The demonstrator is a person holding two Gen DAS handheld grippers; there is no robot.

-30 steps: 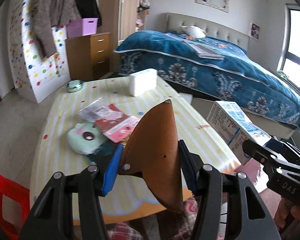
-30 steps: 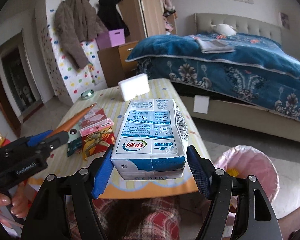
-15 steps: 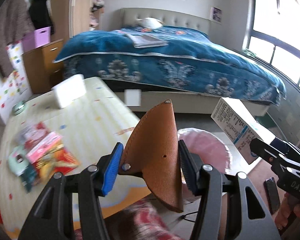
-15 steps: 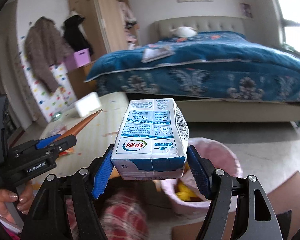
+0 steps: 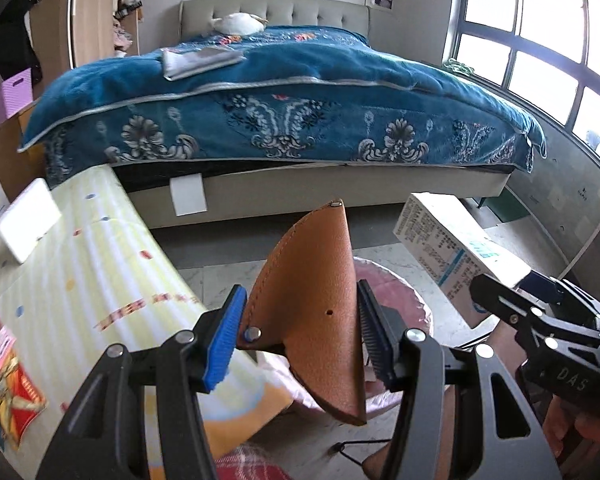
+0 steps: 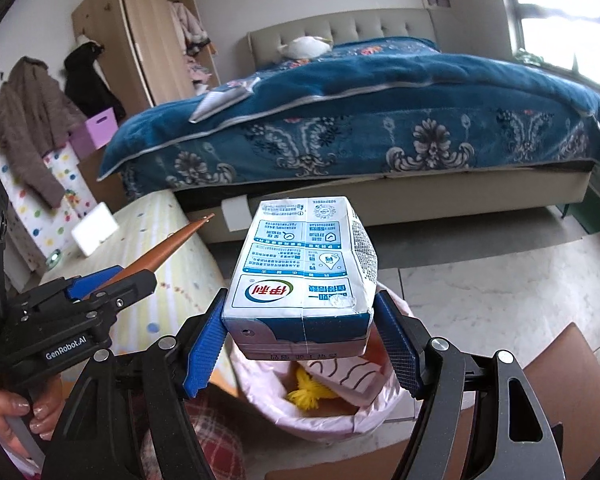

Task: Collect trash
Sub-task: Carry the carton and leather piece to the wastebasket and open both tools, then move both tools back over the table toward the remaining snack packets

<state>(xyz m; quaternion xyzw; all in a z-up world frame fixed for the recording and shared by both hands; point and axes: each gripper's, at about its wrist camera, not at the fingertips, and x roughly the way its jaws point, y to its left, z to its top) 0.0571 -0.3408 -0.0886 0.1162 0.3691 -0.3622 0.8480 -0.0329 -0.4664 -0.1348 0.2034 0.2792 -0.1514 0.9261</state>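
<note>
Both swung off desk [image 5: 100, 264] to bin [image 6: 374, 412]: left gripper [image 5: 300, 336] grasping pouch [image 5: 316, 320], right gripper [image 6: 300, 340] grasping carton [image 6: 304, 272]. Drop next.

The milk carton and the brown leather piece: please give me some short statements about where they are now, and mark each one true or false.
1. The right hand-held gripper holds the milk carton between its blue pads. True.
2. The left hand-held gripper is empty. False: it is shut on the brown leather piece.
3. The milk carton already lies inside the trash bin. False: it is held above the bin's pink liner.
4. The bin already holds something yellow. True.
5. The white box lies on the bed. False: it rests on the table with the yellow striped cloth.
</note>
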